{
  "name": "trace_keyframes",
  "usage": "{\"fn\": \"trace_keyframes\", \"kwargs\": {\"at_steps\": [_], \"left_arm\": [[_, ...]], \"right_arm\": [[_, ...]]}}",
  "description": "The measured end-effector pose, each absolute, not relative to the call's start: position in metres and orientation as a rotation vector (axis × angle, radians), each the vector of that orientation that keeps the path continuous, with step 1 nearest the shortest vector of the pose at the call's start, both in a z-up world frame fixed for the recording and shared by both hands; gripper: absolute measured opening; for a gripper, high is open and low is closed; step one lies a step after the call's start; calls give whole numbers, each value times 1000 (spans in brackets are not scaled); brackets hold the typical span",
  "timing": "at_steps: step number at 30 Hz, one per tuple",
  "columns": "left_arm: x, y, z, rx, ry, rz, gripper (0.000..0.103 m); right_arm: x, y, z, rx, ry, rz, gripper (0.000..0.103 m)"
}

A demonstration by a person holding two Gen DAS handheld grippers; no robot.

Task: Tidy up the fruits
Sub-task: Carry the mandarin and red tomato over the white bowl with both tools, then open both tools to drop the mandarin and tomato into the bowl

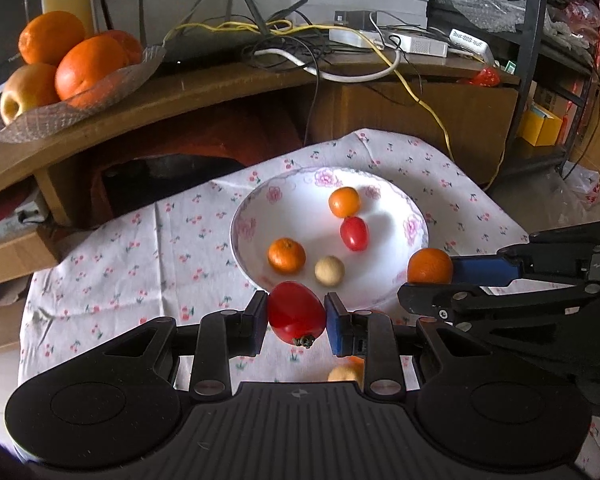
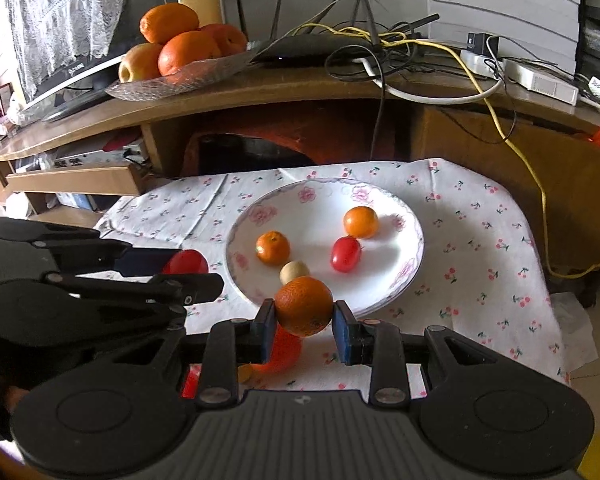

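Only blurred, unreadable lettering marks the monitor [image 2: 76,68].

hidden: 2 fruits [image 1: 346,372] under left gripper, blurred | right: orange fruit [image 2: 286,354] half-hidden

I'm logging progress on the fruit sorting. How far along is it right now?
Done: four small fruits lie in the floral bowl. In hand: the left gripper holds a red tomato and the right gripper a small orange, both near the bowl's front rim, not yet released. Left: a few pieces remain on the cloth beneath the grippers, partly hidden.
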State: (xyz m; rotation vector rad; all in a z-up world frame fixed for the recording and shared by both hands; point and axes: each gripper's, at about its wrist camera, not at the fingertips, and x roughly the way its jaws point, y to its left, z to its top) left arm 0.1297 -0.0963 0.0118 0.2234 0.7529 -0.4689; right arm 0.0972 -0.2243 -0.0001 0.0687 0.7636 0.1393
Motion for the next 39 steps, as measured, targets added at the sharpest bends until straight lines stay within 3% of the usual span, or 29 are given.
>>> {"fn": "trace_keyframes", "kwargs": {"at_steps": [24, 39], "left_arm": [[179, -115, -17, 191, 807, -452, 38], [177, -108, -5, 201, 773, -413, 50]], "right_arm": [[151, -242, -32, 25, 789, 112, 31], [146, -241, -21, 31, 729, 113, 33]]}}
